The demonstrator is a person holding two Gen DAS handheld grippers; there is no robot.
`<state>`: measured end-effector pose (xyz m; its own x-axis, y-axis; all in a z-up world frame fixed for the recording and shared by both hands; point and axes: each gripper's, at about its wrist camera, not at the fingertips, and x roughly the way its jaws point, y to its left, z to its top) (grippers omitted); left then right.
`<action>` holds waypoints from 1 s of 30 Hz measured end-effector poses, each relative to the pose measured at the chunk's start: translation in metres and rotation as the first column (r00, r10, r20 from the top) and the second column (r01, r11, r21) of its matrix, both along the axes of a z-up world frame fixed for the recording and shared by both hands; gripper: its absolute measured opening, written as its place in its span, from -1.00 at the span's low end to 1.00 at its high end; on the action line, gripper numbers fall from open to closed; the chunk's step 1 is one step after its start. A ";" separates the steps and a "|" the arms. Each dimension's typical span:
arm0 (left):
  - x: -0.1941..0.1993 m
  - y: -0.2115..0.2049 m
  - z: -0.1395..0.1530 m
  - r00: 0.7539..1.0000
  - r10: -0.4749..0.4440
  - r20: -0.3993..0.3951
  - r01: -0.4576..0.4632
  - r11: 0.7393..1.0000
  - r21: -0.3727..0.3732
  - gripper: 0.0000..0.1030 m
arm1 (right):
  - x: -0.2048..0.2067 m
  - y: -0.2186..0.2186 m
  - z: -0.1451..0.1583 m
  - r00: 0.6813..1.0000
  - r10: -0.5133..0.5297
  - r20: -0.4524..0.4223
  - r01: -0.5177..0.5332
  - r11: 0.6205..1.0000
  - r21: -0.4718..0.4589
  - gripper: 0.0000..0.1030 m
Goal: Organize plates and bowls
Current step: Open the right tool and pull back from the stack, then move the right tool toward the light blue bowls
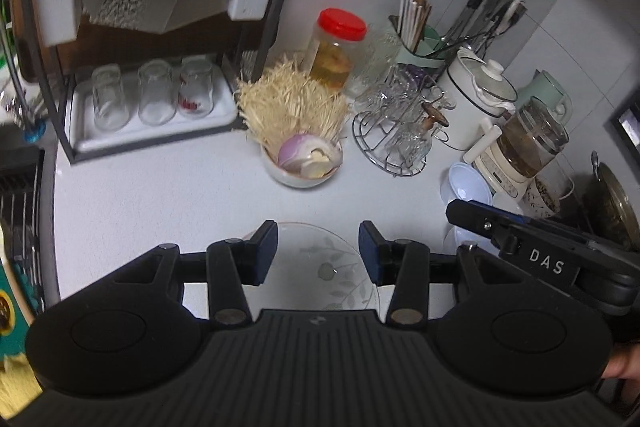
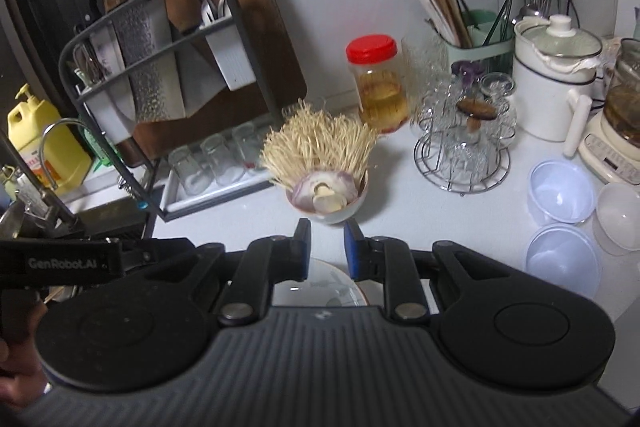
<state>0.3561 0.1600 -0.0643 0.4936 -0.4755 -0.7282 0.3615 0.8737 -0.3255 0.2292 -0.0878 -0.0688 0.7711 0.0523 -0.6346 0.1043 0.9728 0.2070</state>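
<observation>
A white plate with a grey leaf pattern [image 1: 324, 271] lies on the white counter, below and between the fingers of my open left gripper [image 1: 318, 253]. It also shows in the right wrist view [image 2: 320, 287], under my right gripper [image 2: 326, 247], which is open with a narrow gap and holds nothing. Two clear plastic bowls [image 2: 560, 193] [image 2: 562, 259] and a white bowl [image 2: 618, 215] sit on the counter to the right. The right gripper's body [image 1: 540, 247] reaches in at the right of the left wrist view.
A white bowl with onion and dry noodles [image 2: 326, 187] stands just beyond the plate. A black dish rack [image 2: 160, 87] with knives, a cutting board and upturned glasses is at the left. A red-lidded jar [image 2: 378, 83], a wire glass holder [image 2: 464, 135], a white pot [image 2: 554, 83] and a kettle stand behind.
</observation>
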 end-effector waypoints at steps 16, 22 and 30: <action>-0.008 -0.090 -0.011 1.000 -0.026 -0.004 0.026 1.000 -0.005 -0.03 | -0.031 -0.080 -0.011 0.995 -0.102 -0.003 0.102 0.994 0.023 0.10; -0.020 -0.158 -0.020 1.000 0.003 -0.023 -0.003 1.000 -0.008 0.00 | -0.044 -0.145 -0.013 0.993 -0.118 -0.017 0.119 0.993 0.022 0.50; -0.032 -0.235 -0.041 0.999 -0.004 -0.048 0.006 0.999 0.037 0.21 | -0.063 -0.227 -0.033 0.982 -0.186 -0.042 0.188 0.980 0.065 0.71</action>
